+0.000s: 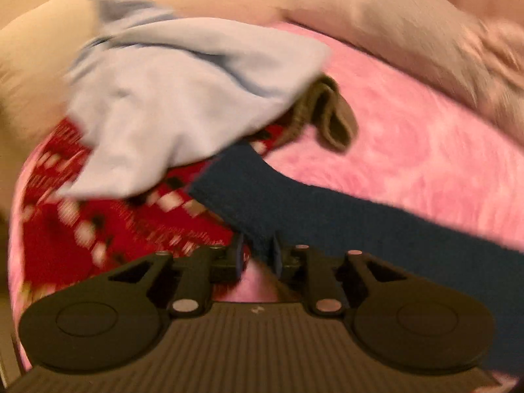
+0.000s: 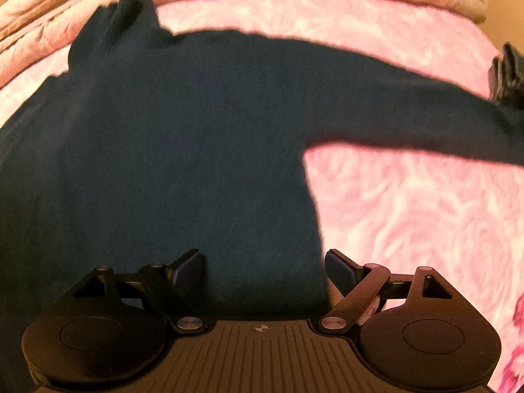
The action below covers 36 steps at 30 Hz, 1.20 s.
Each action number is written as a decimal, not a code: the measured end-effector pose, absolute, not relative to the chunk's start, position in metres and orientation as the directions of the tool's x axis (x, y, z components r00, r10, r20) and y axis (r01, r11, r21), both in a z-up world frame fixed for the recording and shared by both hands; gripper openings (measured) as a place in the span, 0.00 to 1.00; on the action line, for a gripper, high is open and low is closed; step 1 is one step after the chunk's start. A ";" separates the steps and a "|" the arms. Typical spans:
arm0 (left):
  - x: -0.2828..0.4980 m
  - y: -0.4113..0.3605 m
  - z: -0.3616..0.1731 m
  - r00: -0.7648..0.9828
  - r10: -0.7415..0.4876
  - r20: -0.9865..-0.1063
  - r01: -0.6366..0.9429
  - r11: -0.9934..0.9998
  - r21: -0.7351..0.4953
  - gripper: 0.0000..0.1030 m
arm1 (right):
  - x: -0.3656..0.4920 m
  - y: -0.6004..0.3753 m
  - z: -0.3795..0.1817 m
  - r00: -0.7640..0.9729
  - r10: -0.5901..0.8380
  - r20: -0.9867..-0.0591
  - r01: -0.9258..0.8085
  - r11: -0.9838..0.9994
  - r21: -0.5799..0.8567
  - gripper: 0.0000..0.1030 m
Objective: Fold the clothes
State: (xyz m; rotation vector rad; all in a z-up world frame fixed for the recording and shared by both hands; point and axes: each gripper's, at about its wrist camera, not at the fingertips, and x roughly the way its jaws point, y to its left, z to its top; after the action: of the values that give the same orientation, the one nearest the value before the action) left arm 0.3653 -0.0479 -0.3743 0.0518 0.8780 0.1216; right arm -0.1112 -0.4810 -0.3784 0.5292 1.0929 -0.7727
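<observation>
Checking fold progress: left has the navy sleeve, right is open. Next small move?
Probably close the right gripper on the navy sweater's hem: its jaws stand open astride the edge, while the left gripper already pinches the sleeve end, so both can then lift together.

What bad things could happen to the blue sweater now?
1. The left gripper pinches only the tip of the dark blue sweater's sleeve, so it might slip out.
2. The sleeve lies against the pile: a red patterned garment and a light blue shirt. Pulling could drag them along.
3. The right gripper is open, so the sweater's body may bunch up.
</observation>
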 end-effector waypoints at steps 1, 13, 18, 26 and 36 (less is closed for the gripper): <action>0.355 -0.056 -0.369 0.626 0.109 -0.772 -0.078 0.994 0.078 0.13 | -0.111 -0.484 -0.375 0.262 -0.308 -0.915 0.774 0.633 0.009 0.82; 0.334 -0.308 -0.393 0.209 -0.607 -0.766 0.718 0.628 -0.302 0.30 | -0.014 -0.622 -0.385 0.534 -0.310 -0.786 0.531 0.847 0.026 0.82; 0.336 -0.386 -0.413 0.118 -0.619 -0.777 0.867 0.446 -0.223 0.39 | 0.015 -0.694 -0.395 0.575 -0.199 -0.794 0.485 0.864 0.134 0.82; 0.305 -0.401 -0.434 0.261 -0.613 -0.746 0.927 0.374 0.016 0.02 | 0.028 -0.691 -0.407 0.578 -0.089 -0.811 0.365 0.917 0.159 0.05; 0.333 -0.372 -0.402 0.436 -0.608 -0.664 0.644 0.726 -0.242 0.20 | 0.011 -0.679 -0.383 0.546 -0.391 -0.741 0.631 0.774 0.056 0.76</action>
State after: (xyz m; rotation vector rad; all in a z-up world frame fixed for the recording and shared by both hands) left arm 0.3328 -0.3719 -0.4019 0.0499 0.8042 -0.7786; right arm 0.0114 -0.6793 -0.3828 0.3361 0.7835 -0.6193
